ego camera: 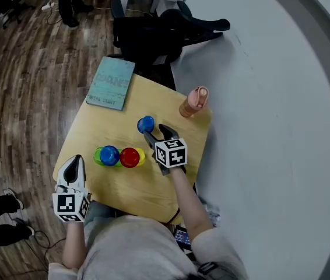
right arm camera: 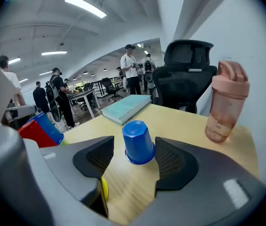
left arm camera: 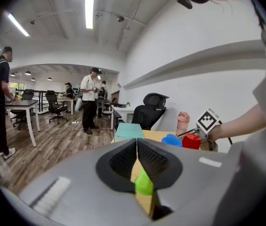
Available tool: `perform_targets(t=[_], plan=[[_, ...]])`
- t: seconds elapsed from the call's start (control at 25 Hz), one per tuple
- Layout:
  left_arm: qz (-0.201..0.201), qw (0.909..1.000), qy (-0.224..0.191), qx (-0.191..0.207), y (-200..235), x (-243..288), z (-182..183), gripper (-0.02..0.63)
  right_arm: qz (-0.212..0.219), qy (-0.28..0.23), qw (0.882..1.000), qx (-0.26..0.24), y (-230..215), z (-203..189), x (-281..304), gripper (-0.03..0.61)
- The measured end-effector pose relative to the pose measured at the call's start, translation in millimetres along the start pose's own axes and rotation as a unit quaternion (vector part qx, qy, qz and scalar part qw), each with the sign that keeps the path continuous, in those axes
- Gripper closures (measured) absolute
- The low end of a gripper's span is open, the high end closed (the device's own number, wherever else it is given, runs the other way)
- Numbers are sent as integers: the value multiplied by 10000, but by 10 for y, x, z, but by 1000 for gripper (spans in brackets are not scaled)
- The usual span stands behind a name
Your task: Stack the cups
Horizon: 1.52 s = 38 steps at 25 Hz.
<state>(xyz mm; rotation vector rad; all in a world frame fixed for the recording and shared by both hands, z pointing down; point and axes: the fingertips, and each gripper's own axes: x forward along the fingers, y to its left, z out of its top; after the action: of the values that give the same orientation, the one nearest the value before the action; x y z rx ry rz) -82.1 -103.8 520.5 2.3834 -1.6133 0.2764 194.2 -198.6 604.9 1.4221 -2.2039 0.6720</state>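
Cups of small coloured plastic stand on the light wooden table with rounded corners. Places below read the head view as a dial centred on that table.

A lone blue cup stands upside down just toward 12 o'clock of centre. A row of cups runs from 9 to 3 o'clock near the middle: a green cup, a second blue cup, a red cup and a yellow cup, all close together. The green and yellow ones show only as slivers, so I cannot tell whether they are nested with their neighbours.

The right tongs reach in from 4 o'clock and stand wide apart. The lone blue cup is between the pads, which are close beside it but not pressing, and it rests on the table.

The left tongs are at the table's 8 o'clock edge, fully closed on nothing, with the tips pointed toward the green cup and near it.

A teal book lies at 11 o'clock and a pink plastic bottle stands at 1 o'clock. A black office chair sits beyond the table at 12 o'clock.
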Motion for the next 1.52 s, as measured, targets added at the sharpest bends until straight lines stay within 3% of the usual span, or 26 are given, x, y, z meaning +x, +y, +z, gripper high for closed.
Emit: perform_targets(t=[0.28, 0.4, 0.56, 0.76, 1.08, 1.28, 1.52], plan=[[451, 9990, 43, 36, 84, -275, -37, 554, -156, 116, 9997, -152, -113, -94, 338, 328], [581, 9983, 9, 33, 128, -363, -15, 554, -247, -92, 9992, -308, -108, 3, 281, 368], [558, 9984, -60, 9, 91, -367, 8, 554, -175, -482, 9973, -534, -1, 211, 20, 373], [249, 9995, -174, 83, -29, -291, 91, 554, 56, -1044, 9919, -715, 310, 476, -484, 374], [-388, 9987, -265, 182, -235, -238, 193, 554, 127, -1608, 9862, -387, 793, 721, -1236, 374], [-769, 9966, -252, 178, -332, -293, 168, 554, 117, -1538, 9876, -289, 1148, 742, -1500, 374], [-983, 9947, -259, 163, -306, -417, 138, 554, 127, -1101, 9933, -335, 1543, 653, -1461, 374]])
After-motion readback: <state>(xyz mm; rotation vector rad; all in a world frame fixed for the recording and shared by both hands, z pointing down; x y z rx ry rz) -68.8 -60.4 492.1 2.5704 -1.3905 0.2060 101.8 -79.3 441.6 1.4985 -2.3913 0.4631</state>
